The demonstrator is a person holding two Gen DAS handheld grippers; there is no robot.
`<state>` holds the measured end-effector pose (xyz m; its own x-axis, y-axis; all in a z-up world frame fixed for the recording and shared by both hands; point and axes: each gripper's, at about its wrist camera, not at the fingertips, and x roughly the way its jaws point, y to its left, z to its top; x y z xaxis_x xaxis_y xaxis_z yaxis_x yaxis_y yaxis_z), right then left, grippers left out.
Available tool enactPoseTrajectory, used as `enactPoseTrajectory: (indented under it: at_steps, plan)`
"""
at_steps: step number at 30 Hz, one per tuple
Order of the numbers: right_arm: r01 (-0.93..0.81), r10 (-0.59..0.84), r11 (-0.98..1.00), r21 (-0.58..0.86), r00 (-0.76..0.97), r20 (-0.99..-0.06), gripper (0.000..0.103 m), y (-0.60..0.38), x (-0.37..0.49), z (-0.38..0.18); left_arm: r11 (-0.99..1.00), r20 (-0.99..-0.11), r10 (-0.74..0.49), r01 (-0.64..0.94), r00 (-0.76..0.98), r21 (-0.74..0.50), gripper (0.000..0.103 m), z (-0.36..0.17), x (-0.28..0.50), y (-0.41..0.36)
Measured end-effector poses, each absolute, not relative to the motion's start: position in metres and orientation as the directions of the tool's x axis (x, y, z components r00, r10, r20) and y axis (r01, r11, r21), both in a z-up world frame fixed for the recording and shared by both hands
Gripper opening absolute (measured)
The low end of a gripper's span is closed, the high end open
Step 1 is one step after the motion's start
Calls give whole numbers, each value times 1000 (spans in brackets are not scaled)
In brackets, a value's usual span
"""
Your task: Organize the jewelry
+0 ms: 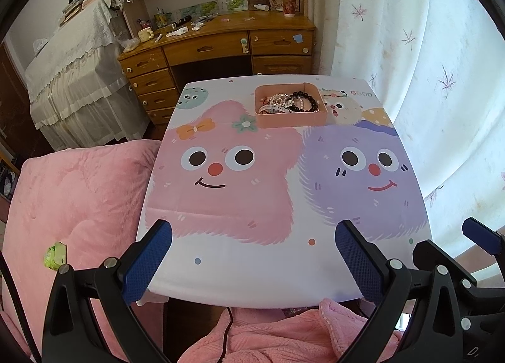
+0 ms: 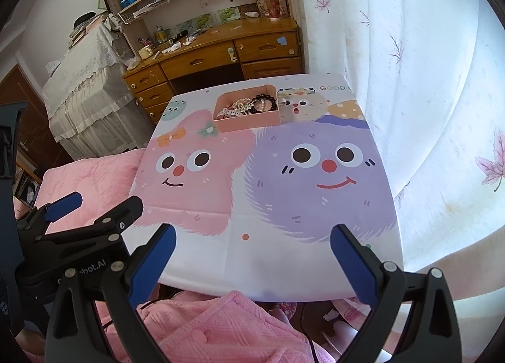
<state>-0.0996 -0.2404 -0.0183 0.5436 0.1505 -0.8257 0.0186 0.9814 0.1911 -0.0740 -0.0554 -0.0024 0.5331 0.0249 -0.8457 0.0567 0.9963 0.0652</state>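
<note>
Holding both claws at the near edge of the table (image 1: 252, 268), I see my left gripper (image 1: 252, 263) spread wide and empty, touching nothing, and my right gripper (image 2: 252, 263) the same. Farther out, the patterned cloth looks bare. At the far side sits the pink tray (image 1: 292, 120), with the black bead bracelet (image 1: 307, 100) and sparkly pieces (image 1: 277, 101) heaped inside. I judge the gathering done or nearly so; sorting within the tray may remain.

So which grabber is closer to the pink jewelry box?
Neither clearly. Left gripper and right gripper both hover open at the table's near edge, the pink box far across.
</note>
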Motion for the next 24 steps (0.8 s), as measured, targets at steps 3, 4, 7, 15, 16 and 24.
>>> enactPoseTrajectory:
  at_steps: [3,4,7,15,16,24]
  plan:
    - [25,149,981,193,543,-826,99,-243,-100,-18,996,-847,26,61,531,69,102,-3,-74,-57]
    - [26,148,981,193,543,-826,99,-243,-100,-18,996,-846,26,60,532,69,102,-3,-75,-57]
    - [24,148,981,192,544,-826,99,-244,-100,-18,996,-845,28,60,534,71,102,-3,-75,-58]
    - [24,152,980,197,543,-826,99,-245,-101,-18,995,-841,39,58,540,84,102,-2,-78,-61]
    - [24,152,980,196,542,-826,99,-246,-100,-18,995,-841,39,58,540,84,102,-3,-78,-61]
    - [28,153,980,199,539,-828,99,-247,-100,-18,994,-841,42,65,540,92,102,-3,-79,-66]
